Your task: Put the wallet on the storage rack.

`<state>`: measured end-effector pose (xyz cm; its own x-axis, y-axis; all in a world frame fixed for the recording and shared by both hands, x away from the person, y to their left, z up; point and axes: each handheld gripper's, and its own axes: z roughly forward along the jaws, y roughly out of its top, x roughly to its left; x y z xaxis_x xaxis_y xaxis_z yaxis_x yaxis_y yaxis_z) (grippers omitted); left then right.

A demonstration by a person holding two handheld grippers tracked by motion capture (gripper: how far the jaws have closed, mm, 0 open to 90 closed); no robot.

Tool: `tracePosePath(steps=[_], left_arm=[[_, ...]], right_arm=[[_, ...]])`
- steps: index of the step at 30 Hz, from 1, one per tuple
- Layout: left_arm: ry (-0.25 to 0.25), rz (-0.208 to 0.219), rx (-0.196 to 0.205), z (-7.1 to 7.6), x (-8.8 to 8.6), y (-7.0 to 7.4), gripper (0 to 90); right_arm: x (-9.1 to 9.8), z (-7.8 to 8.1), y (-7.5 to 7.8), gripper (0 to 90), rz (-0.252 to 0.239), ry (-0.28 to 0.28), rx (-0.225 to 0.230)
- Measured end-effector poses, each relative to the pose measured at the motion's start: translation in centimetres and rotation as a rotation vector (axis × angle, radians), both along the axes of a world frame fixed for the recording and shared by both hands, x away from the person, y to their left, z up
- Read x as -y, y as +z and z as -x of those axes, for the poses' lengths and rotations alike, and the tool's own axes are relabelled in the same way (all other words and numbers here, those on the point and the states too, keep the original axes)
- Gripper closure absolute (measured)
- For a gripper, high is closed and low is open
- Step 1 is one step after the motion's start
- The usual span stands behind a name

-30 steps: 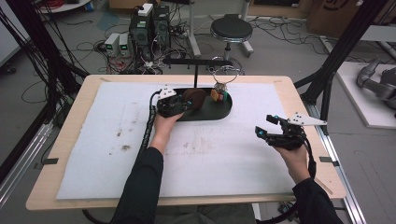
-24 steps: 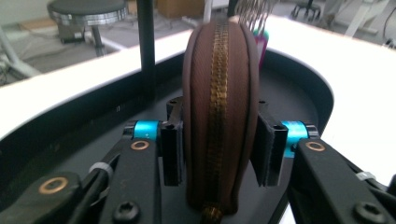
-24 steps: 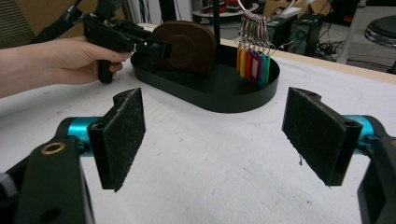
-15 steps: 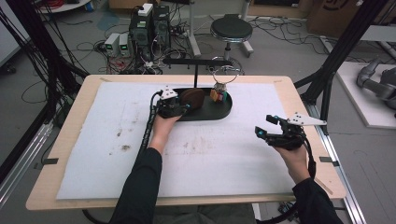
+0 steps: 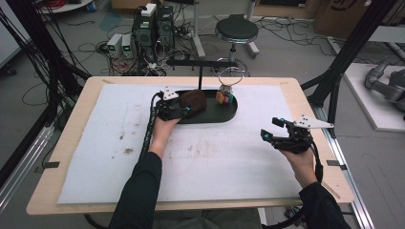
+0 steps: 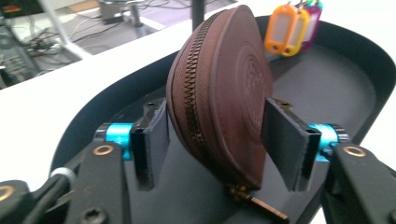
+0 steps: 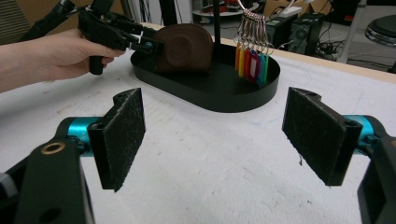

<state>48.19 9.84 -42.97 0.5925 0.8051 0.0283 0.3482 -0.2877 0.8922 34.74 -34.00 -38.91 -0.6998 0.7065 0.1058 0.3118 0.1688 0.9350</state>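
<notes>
A brown zipped pouch (image 6: 219, 93) stands on edge at the left end of a black oval tray (image 5: 224, 117). My left gripper (image 5: 184, 110) reaches in from the tray's left side with the pouch (image 5: 193, 100) between its jaws. The jaws have just been opening. A gap shows at the left pad (image 6: 152, 140), and the right pad (image 6: 289, 140) lies close along the pouch's face. Over the white mat at the right, my right gripper (image 5: 268, 136) is open with nothing between its pads (image 7: 121, 135).
Coloured key tags (image 5: 225, 97) hang on a ring from a black T-shaped stand (image 5: 200, 64) rising out of the tray. A white mat (image 5: 215, 157) covers the wooden table. A stool and computer boxes stand on the floor beyond the far edge.
The left gripper stays at the pouch and its jaws look a little wider apart. The right hand and its gripper have not moved.
</notes>
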Motion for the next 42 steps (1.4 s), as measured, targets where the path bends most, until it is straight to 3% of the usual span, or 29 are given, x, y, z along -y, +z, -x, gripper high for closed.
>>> tracePosePath(steps=[3, 6, 10, 16, 24, 28, 33, 36, 40, 42], left_arm=[[0.019, 0.000, -0.005, 0.3, -0.5, 0.5, 34.4], [0.027, -0.012, 0.020, 1.1, -0.8, 1.2, 33.2], [-0.001, -0.003, 0.028, 2.4, -1.3, 2.0, 32.6], [-0.036, 0.055, 0.013, 4.9, -2.7, 3.3, 29.3], [-0.087, 0.123, 0.058, 9.1, -5.7, 4.6, 26.0], [-0.101, 0.160, 0.065, 10.9, -7.4, 4.6, 25.1], [-0.098, 0.166, 0.066, 13.0, -9.3, 4.2, 21.6], [-0.083, 0.148, 0.060, 14.0, -10.2, 3.5, 21.6], [-0.054, 0.135, 0.072, 14.9, -11.4, 2.8, 21.6], [-0.043, 0.153, 0.065, 15.1, -12.2, 2.5, 21.6]], right_arm=[[0.0, 0.0, 0.0, 21.7, 0.000, 0.000, -0.002], [0.0, 0.0, 0.0, 21.7, 0.001, -0.001, 0.001], [0.1, 0.0, 0.0, 21.7, -0.003, -0.004, -0.002], [0.1, -0.1, 0.0, 21.7, -0.001, -0.010, -0.005], [0.0, -0.4, -0.1, 21.6, 0.009, -0.021, -0.002], [0.0, -0.4, -0.2, 21.6, 0.016, -0.029, -0.001], [0.0, -0.5, -0.2, 21.6, 0.021, -0.041, -0.007], [0.0, -0.6, -0.3, 21.5, 0.030, -0.046, -0.016], [0.1, -0.7, -0.4, 21.4, 0.035, -0.055, -0.020], [0.1, -0.7, -0.4, 21.4, 0.039, -0.056, -0.023]])
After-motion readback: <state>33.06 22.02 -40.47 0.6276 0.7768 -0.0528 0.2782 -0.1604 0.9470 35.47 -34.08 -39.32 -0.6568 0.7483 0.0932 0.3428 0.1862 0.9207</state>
